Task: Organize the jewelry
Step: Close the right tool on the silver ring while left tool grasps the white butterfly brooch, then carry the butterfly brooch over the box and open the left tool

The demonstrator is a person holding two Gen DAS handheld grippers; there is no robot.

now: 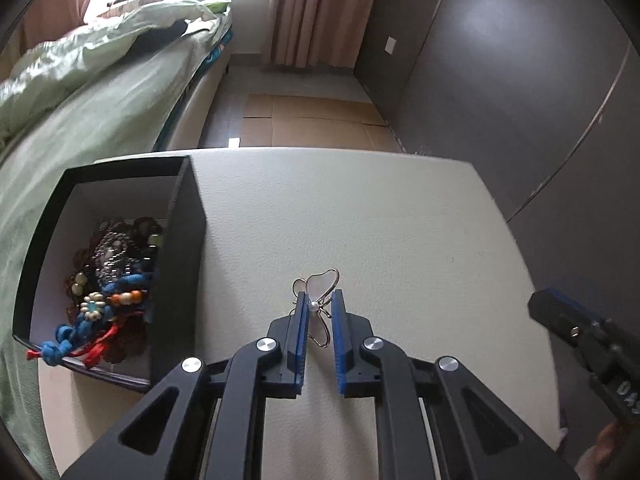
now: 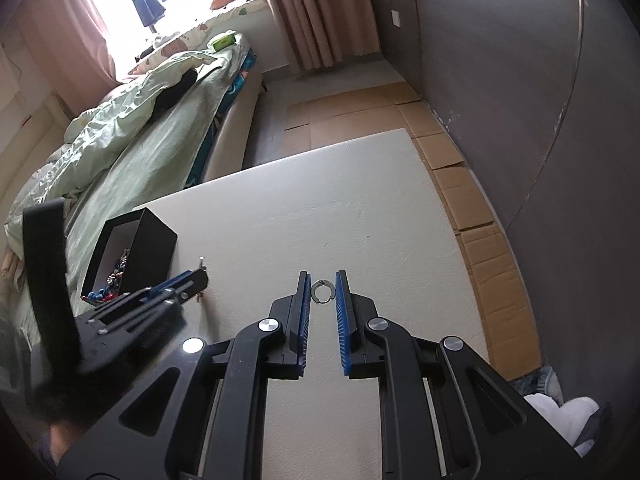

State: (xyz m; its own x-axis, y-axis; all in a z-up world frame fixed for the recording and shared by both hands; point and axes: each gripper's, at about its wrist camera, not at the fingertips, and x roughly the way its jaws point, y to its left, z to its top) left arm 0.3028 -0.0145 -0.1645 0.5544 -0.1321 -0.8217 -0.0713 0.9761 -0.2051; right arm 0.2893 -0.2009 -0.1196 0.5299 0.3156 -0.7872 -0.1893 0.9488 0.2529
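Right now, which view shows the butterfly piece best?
The left wrist view: the butterfly piece sits large between the left gripper fingers, wings and pearl clear. In the right wrist view only a sliver shows at that gripper's tip.

A home bedroom: unmade bed (image 2: 132, 132), pink curtains (image 2: 316, 12), bright window (image 2: 132, 4).

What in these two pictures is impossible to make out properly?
- Left wrist view: the tangled bead and cord jewelry in the black box with white lining; pieces overlap, so they cannot be counted.
- Left wrist view: the silver butterfly piece with a pearl; the left gripper covers its left wing.
- Right wrist view: the small silver ring in the right gripper is too small to identify.
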